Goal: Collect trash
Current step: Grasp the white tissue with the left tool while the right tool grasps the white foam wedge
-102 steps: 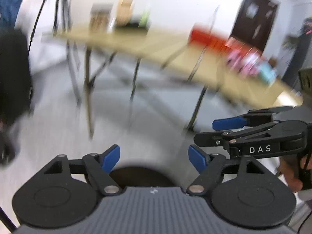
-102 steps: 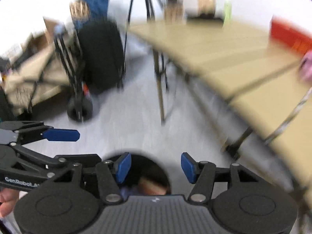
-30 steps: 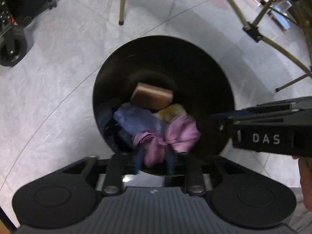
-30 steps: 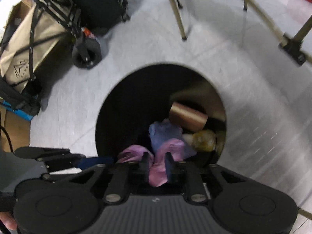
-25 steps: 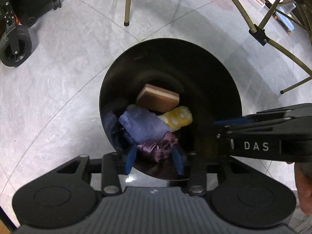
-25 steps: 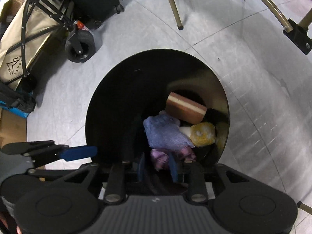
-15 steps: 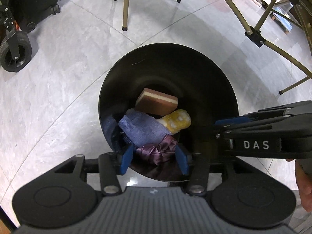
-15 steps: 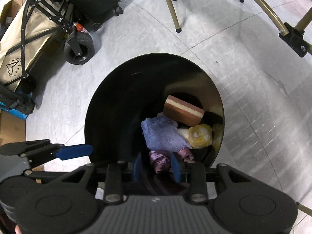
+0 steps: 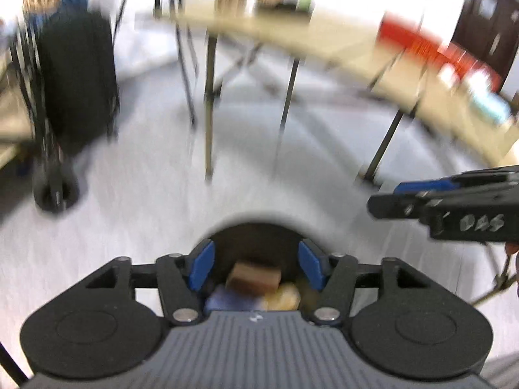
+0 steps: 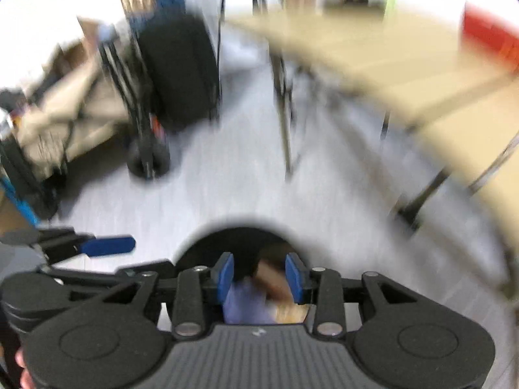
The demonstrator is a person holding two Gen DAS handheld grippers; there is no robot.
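Observation:
The black bin (image 9: 256,238) sits low in the blurred left wrist view. In it lie a brown sponge (image 9: 254,277), a blue cloth (image 9: 230,301) and a yellow piece (image 9: 282,296). My left gripper (image 9: 256,259) hangs above the bin's mouth, its jaws opening with nothing between them. My right gripper (image 9: 389,197) shows at the right edge. In the right wrist view my right gripper (image 10: 259,272) is over the bin (image 10: 240,236), also opening and empty, with the cloth (image 10: 246,304) and sponge (image 10: 272,278) below. The left gripper's blue finger (image 10: 107,245) shows at the left.
A tan folding table (image 9: 340,42) on thin metal legs (image 9: 209,113) stands behind the bin, with a red box (image 9: 418,42) and other blurred items on top. A black case on a wheeled trolley (image 9: 78,81) stands to the left, a dark door (image 9: 486,16) at far right. Grey floor lies between.
Both grippers let go of the crumpled purple piece, which dropped into the bin. They then rose and tipped up from looking into the bin, and their jaws widened.

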